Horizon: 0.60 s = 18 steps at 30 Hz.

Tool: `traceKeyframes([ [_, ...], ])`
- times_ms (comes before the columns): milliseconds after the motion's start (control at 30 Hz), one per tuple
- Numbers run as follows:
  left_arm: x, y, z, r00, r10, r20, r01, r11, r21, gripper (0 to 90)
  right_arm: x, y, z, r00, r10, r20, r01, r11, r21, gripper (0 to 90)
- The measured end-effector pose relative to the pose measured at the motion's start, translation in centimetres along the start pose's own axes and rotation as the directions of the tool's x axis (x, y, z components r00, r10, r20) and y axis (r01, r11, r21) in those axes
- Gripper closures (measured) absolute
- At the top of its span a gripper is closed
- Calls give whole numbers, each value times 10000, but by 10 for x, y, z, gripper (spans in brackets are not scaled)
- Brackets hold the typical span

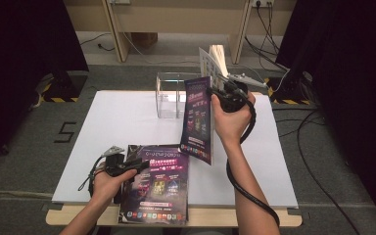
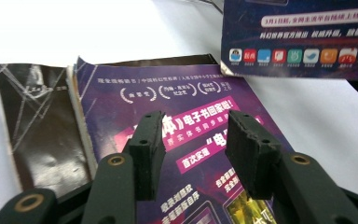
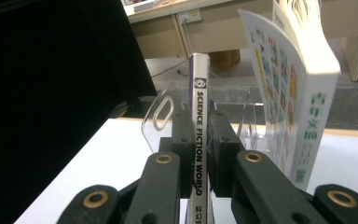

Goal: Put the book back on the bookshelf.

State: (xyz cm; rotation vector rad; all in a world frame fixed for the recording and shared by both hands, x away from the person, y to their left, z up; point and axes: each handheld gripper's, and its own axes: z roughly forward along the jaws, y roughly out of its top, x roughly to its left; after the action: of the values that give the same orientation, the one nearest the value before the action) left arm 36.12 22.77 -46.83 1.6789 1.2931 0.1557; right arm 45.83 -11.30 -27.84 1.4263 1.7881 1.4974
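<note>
High view: R gripper clamped on mag near rack, not slotted yet; L gripper open over 2nd mag, still to go.

The high view looks forward and down over the white table. The left gripper view sits close above the flat magazine, facing twelve o'clock. The right gripper view looks level along the raised magazine; that magazine appears overhead too.
</note>
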Motion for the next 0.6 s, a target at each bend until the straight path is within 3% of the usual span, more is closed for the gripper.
traceKeyframes([
  [267, 7, -4, -6, 9996, -161, -229, 159, 9998, -86, 555, 5, 10, 11, 9988, -403, 283, 409, 9990, -191, 835],
  [600, 8, -5, -7, 9995, -242, -224, 239, 9996, -114, 555, 2, 18, 20, 9993, -241, 299, 253, 9988, -418, 835],
])
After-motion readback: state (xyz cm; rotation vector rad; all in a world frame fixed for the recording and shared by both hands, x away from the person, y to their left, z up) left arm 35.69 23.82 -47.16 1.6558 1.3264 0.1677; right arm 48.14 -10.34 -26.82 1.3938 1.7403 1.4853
